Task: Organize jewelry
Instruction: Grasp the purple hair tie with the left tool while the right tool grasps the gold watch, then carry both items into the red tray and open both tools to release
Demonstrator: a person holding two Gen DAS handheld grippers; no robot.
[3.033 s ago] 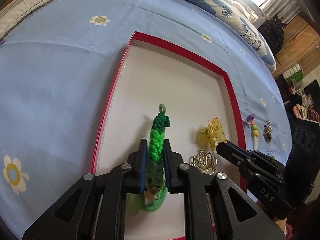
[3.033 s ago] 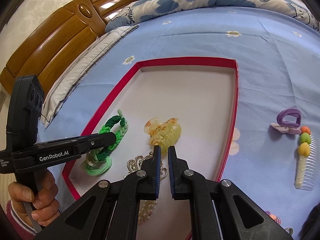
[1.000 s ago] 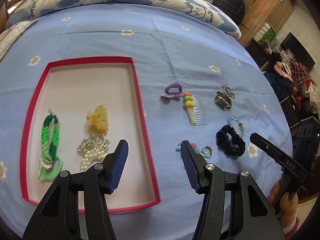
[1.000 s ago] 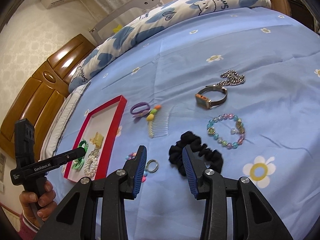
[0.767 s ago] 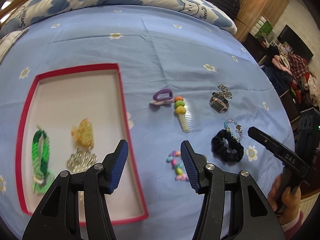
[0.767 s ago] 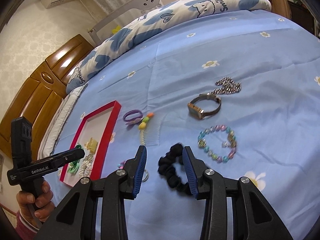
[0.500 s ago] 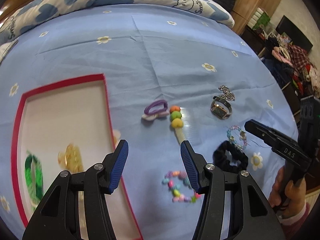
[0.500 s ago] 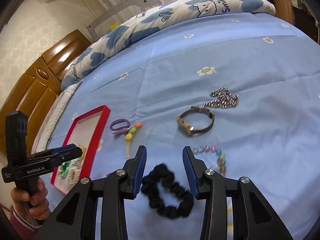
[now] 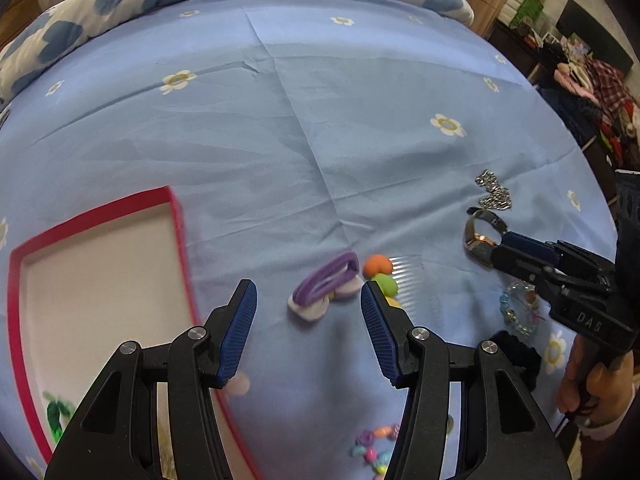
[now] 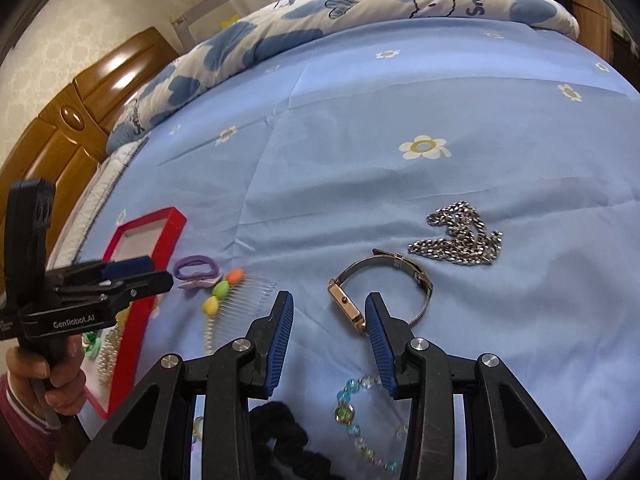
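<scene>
My left gripper [image 9: 308, 294] hangs open over the blue bedsheet, with a purple hair clip [image 9: 326, 286] lying between and just beyond its fingertips, untouched. A red-rimmed tray [image 9: 180, 240] lies to its left, with a green braided bracelet [image 9: 56, 416] in it. My right gripper [image 10: 330, 306] is open too, above a rose-gold wristwatch [image 10: 380, 292] that lies on the sheet just ahead of its tips. A silver chain [image 10: 460, 236] rests beyond the watch. A hair comb with coloured beads [image 10: 232, 292] lies to the left of the watch.
A black scrunchie [image 10: 280, 436] and a glass-bead bracelet [image 10: 356, 420] lie under the right gripper. A string of pastel beads [image 9: 376, 444] lies near the left gripper. A folded patterned quilt [image 10: 360, 4] and a wooden headboard [image 10: 80, 120] bound the far side.
Both grippers have swept right across the bed and dropped lower. The tray slid to the left edge of the left view; the clip and the watch now lie near the fingertips. Both stayed open.
</scene>
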